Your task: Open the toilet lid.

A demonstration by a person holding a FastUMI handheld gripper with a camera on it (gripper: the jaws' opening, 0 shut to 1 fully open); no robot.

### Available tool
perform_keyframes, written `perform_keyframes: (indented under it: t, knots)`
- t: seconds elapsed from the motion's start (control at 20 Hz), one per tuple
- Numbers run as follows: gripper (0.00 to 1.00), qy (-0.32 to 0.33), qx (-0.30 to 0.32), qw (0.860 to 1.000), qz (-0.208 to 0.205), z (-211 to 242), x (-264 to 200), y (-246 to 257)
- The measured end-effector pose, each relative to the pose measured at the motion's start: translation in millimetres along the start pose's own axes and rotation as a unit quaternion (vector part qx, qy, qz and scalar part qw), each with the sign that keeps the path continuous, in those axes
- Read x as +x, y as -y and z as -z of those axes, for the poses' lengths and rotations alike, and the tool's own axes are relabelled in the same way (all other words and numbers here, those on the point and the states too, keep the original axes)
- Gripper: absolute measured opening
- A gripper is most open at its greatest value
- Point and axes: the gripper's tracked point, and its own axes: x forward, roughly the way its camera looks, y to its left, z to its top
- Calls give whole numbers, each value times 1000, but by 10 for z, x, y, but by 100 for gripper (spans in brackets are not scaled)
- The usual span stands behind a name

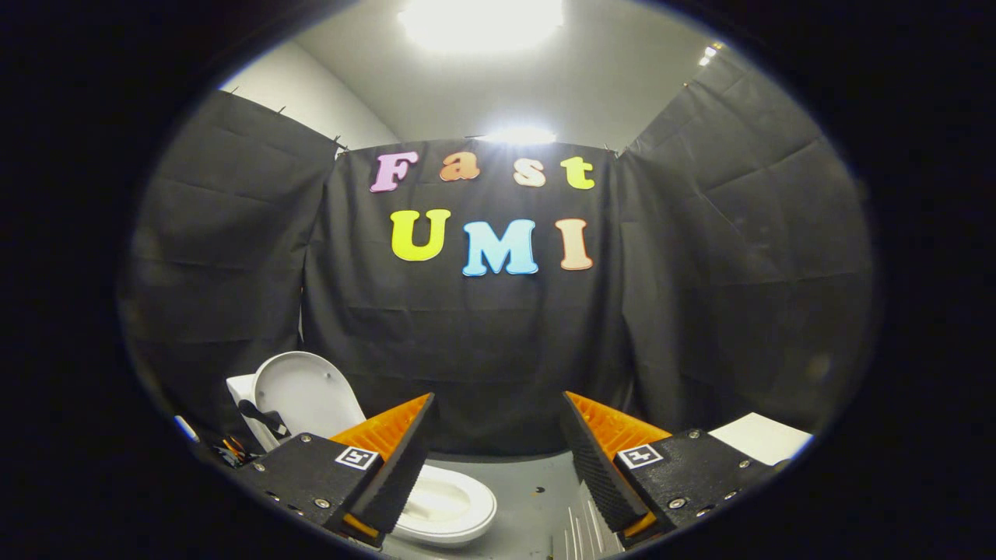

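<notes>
A white toilet stands low on the grey floor, partly behind my left finger. Its lid is raised, leaning back against the cistern, its pale underside facing me. The seat and bowl rim lie flat below it, showing just past the left finger's tip. My gripper is open, the two orange and black fingers held wide apart with nothing between them. The right finger hangs over bare floor. The gripper sits above and to the right of the toilet, touching no part of it.
Black cloth walls close in the booth on three sides. A white flat object lies beyond the right finger. Small coloured items sit on the floor left of the toilet. Grey floor spreads between the fingers.
</notes>
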Motion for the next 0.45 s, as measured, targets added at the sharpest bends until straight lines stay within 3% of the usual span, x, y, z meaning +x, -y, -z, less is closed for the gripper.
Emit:
perform_keyframes:
  t: [0.2, 0.45]
  knots:
    - [96, -10, 20, 1000, 19, 157, -157, 117]
    - [95, -19, 10, 1000, 11, 263, -313, -36]
